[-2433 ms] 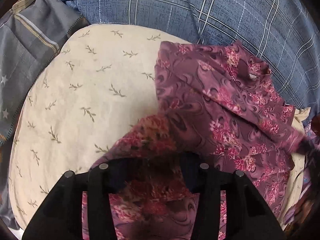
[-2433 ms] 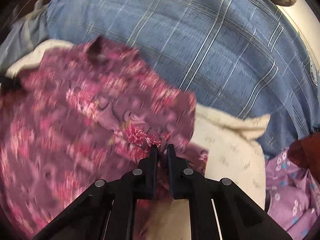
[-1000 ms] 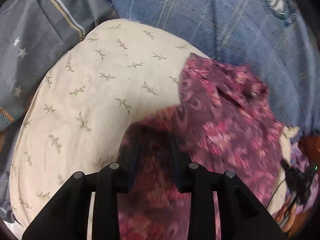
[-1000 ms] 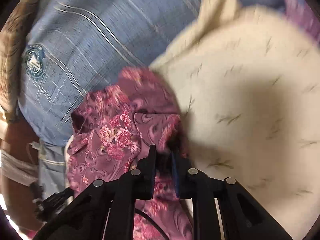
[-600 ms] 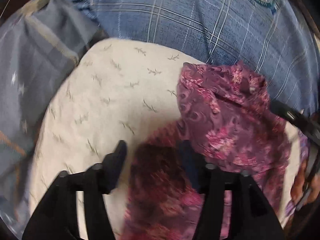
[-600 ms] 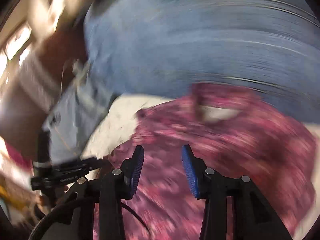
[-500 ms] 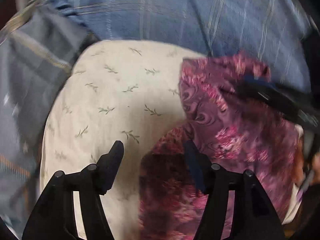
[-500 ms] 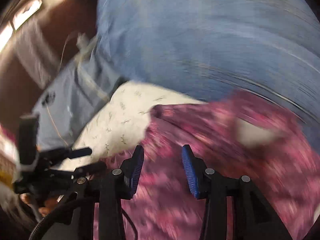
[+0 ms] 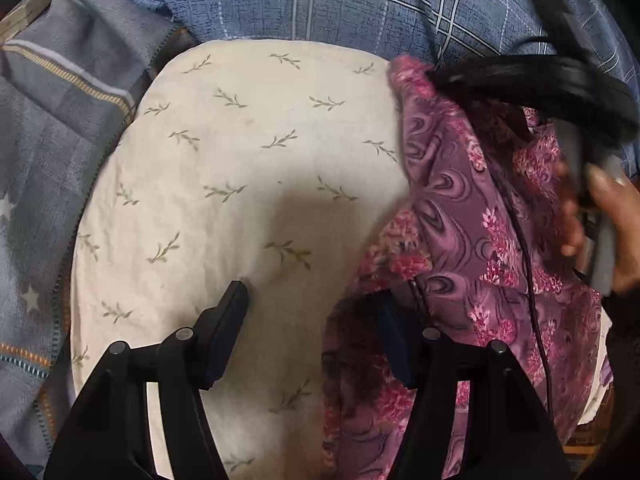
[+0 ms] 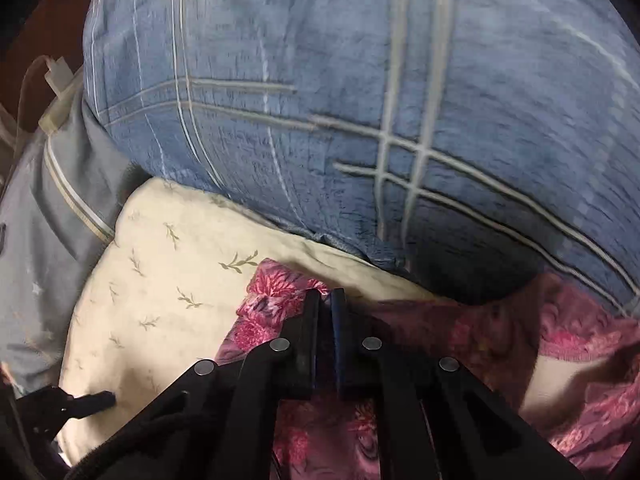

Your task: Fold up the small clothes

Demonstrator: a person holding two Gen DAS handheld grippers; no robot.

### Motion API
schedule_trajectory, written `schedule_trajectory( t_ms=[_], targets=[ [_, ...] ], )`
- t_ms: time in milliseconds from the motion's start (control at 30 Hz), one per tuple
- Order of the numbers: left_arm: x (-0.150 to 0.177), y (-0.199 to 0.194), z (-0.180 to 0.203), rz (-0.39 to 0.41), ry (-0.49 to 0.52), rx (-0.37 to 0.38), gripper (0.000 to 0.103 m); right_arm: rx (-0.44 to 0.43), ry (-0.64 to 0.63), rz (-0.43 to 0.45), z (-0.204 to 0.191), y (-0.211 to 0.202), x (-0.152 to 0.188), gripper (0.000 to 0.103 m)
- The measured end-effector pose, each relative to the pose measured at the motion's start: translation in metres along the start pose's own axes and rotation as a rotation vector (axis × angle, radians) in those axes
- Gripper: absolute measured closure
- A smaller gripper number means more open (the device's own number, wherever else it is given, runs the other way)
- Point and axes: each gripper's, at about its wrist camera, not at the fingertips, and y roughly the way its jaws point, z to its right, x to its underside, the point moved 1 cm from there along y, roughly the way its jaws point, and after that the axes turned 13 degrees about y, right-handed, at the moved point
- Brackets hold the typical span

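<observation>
The left gripper (image 9: 310, 312) gapes, empty, over a cream leaf-print pillow (image 9: 248, 184). At three o'clock lies the purple floral garment (image 9: 472, 216); the right gripper (image 10: 325, 300), having just closed, pinches its top edge.

left tongs (image 9: 310, 312) jaws apart | right tongs (image 10: 325, 300) just closed together

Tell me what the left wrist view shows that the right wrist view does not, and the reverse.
Only the left wrist view shows the person's hand gripping the right tool, a thin black cable over the cloth, and the open left gripper with nothing pinched.

Only the right wrist view shows the right gripper, just closed, at the purple floral garment's edge; cloth between its pads cannot be made out.

Both show that garment, the cream leaf-print pillow and the blue plaid quilt.
</observation>
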Motion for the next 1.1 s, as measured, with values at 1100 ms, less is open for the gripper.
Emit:
schedule_trajectory(
  t_ms=[1100],
  targets=[
    [0.235,-0.081,0.063,-0.166,-0.067,0.122,0.020,-0.203,0.635,0.032,0.233,-0.318,0.460,0.058]
  ],
)
